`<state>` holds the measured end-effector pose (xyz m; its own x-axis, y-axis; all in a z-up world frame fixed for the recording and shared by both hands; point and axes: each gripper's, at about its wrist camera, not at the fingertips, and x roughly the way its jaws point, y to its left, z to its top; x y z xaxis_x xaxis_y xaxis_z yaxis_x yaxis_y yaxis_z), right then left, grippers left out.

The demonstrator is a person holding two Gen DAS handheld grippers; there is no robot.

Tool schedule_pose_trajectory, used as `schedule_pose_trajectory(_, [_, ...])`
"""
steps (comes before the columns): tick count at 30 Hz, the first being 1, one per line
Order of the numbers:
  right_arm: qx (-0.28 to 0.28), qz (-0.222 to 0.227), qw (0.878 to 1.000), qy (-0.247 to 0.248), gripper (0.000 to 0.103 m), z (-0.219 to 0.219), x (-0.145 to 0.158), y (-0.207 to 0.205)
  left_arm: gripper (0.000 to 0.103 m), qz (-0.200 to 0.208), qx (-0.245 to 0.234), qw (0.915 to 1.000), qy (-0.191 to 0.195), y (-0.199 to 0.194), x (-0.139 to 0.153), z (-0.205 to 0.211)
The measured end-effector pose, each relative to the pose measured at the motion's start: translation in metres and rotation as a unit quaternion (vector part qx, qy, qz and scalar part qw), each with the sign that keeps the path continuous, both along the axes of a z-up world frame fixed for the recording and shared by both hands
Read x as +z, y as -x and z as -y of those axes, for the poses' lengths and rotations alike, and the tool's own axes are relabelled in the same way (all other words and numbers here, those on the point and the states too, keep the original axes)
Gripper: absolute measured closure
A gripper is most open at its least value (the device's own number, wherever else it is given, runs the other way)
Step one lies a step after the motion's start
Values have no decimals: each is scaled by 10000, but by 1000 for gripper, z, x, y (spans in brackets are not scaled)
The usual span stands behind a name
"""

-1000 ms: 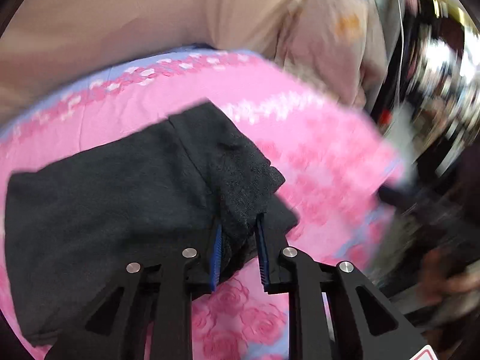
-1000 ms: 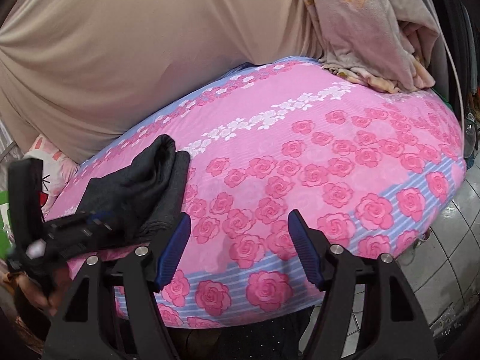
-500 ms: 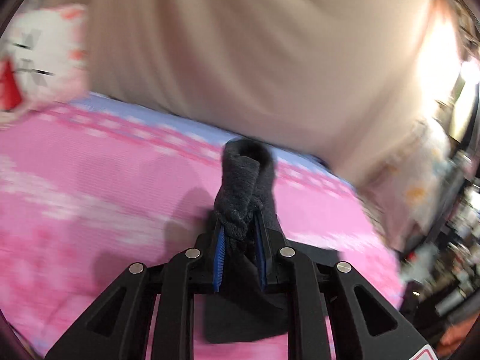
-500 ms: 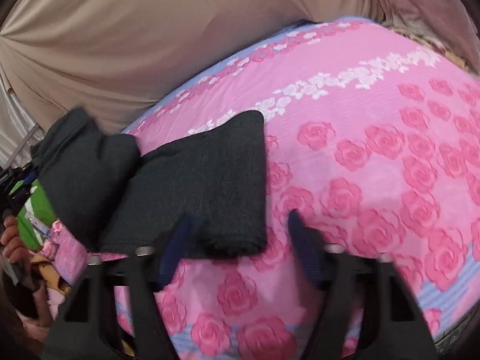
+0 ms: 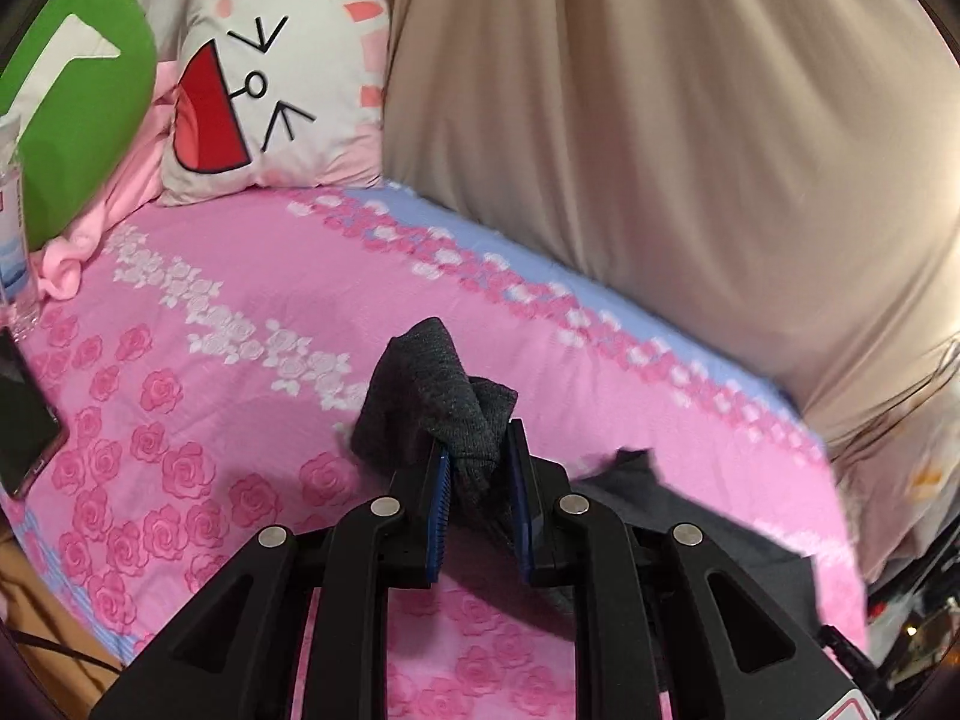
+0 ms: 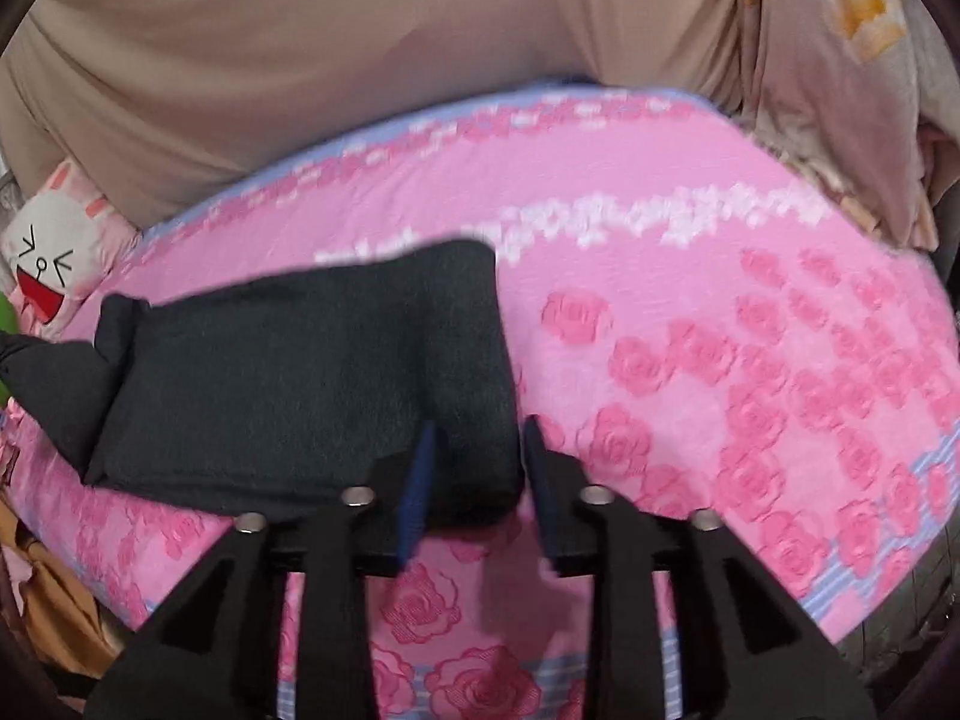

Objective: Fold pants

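The dark grey pants [image 6: 312, 372] lie on the pink rose bedsheet [image 6: 690, 330], spread as a flat band from left to middle. My left gripper [image 5: 478, 474] is shut on a bunched end of the pants [image 5: 438, 402] and holds it just above the sheet. More of the pants [image 5: 690, 516] trails to the right behind the fingers. My right gripper [image 6: 477, 456] has its jaws around the near right corner of the pants, closing on it.
A white cartoon-face pillow [image 5: 276, 84] and a green cushion [image 5: 72, 102] sit at the head of the bed. A phone [image 5: 24, 420] and a water bottle [image 5: 12, 228] lie at the left edge. Beige drapes [image 5: 690, 150] hang behind the bed.
My left gripper has swung left with the pants end, towards the pillow. My right gripper has moved onto the pants' near corner and its jaws have narrowed around it.
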<state>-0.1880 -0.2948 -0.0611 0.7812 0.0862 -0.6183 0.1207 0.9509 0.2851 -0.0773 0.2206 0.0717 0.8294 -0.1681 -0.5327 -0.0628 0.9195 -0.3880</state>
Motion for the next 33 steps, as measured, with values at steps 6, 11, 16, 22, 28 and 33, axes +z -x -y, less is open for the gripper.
schedule_pose_trajectory(6, [136,353,9988,-315,55,-4,17,2,102,1246,-1420,9801,-614,28,102,122])
schedule_pose_trajectory(11, [21,498,9968,-632,50,9,17,17,90,1569,-2899,9393,-948,44,138,261])
schedule_pose_trajectory(16, [425,581,9963,-471,45,-1,26,26,68,872,-2832,9532,-600,20,108,275])
schedule_pose_trajectory(22, [1695,767,9822,-249,38,-73,56,3,56,318,-1073,9929,-393,15,62,147])
schedule_pose_trajectory(28, [3401,645,9371,-439,34,-204,88,-60,55,-309,322,9989,115,36,-1,9])
schedule_pose_trajectory(33, [4105,362,9111,-67,24,-334,115,-131,55,-347,962,9946,-147,68,-24,-49])
